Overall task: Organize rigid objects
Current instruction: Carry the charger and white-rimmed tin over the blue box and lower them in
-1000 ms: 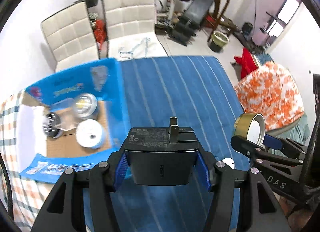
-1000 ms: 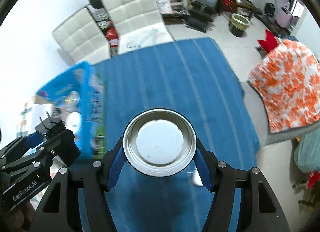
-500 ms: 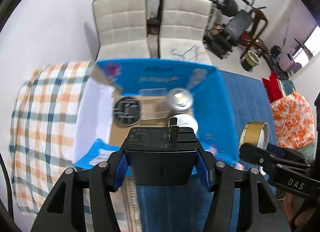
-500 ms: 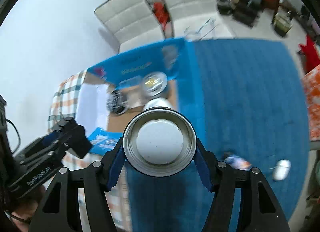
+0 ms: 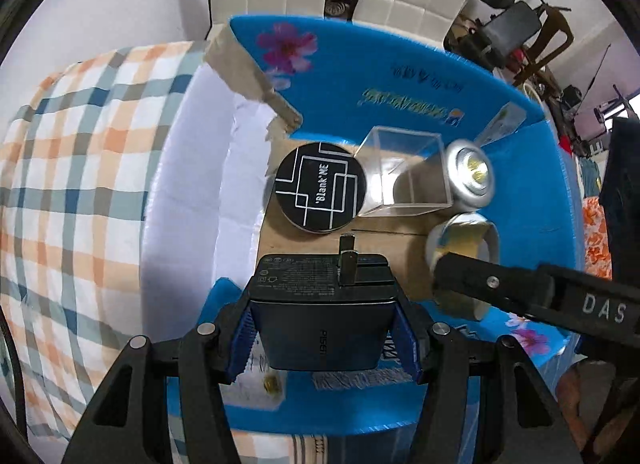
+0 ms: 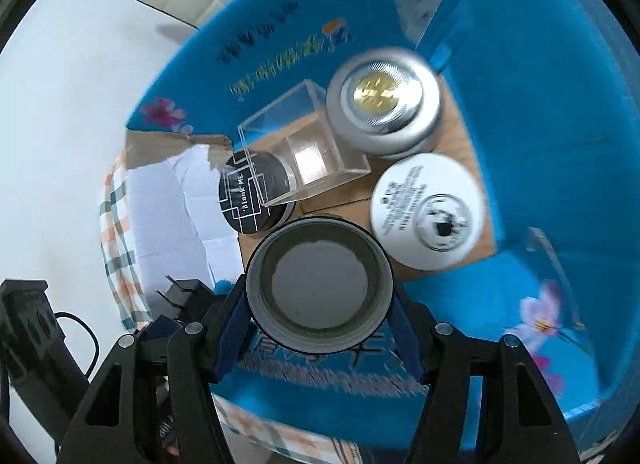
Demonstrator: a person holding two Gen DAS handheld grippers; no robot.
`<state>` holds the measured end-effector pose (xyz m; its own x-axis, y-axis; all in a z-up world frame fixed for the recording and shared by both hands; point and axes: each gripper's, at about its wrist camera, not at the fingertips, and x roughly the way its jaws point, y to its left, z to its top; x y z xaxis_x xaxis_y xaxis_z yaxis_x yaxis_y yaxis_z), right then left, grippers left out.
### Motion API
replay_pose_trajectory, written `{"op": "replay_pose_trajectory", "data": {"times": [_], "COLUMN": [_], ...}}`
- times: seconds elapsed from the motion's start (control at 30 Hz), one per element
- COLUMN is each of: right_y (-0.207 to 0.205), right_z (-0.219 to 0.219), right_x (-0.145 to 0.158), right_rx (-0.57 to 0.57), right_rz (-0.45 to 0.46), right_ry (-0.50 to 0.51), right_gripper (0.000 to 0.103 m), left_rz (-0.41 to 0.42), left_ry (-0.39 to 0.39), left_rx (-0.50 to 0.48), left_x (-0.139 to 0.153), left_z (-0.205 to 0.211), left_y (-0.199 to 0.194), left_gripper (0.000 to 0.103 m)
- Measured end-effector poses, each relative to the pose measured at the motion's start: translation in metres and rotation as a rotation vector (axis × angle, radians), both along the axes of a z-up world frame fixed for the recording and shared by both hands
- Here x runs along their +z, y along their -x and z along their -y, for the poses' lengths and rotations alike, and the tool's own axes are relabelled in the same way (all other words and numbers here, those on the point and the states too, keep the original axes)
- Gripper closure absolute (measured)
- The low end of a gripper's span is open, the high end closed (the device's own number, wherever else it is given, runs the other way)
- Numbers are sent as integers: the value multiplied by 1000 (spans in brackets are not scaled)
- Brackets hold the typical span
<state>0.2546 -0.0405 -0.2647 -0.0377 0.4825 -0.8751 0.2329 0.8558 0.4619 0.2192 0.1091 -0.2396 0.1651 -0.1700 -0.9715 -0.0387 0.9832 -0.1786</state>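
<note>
A dark power adapter (image 5: 324, 324) is clamped between the blue-padded fingers of the left gripper (image 5: 326, 338), its metal prongs pointing forward over the near wall of an open blue cardboard box (image 5: 400, 76). An open round tin (image 6: 318, 284) with a gold outer band is gripped at its sides by the right gripper (image 6: 320, 320), its hollow facing the camera, and is held above the near edge of the same box. On the brown box floor are seen a black round tin (image 5: 320, 192) with white line markings, a clear plastic cube (image 5: 404, 180) just beside it, a silver round puck light (image 6: 384, 104) near the far right corner, and a white round jar (image 6: 426, 212) close to the right wall. The box appears to rest on a checked cloth (image 5: 76, 168), though its base is hidden.
</note>
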Motion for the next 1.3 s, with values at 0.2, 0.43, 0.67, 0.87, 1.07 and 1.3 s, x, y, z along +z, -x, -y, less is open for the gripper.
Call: {"op": "replay_pose_trajectory", "data": {"times": [0.2, 0.43, 0.67, 0.87, 1.07, 1.3], "right_y": [-4, -4, -11, -24, -33, -33], "right_z": [-13, -19, -35, -47, -43, -33], "right_x": [-37, -50, -70, -78, -79, -67], "right_rx": [-22, 8, 35, 29, 48, 61], "right_rz": [-85, -57, -96, -139, -142, -133], "right_ry": [4, 137, 214, 231, 241, 226], "right_gripper": [36, 36, 36, 35, 34, 28], "left_rz": [-30, -63, -113, -144, -159, -155], "left_ry": [-7, -57, -95, -105, -100, -112], "left_rx": [-27, -67, -92, -100, -98, -86], "left_x": [-17, -33, -52, -59, -56, -56], "left_z": [2, 9, 10, 11, 8, 8], "left_y": [-5, -7, -13, -21, -28, -32], "left_gripper": [47, 47, 47, 45, 45, 45]}}
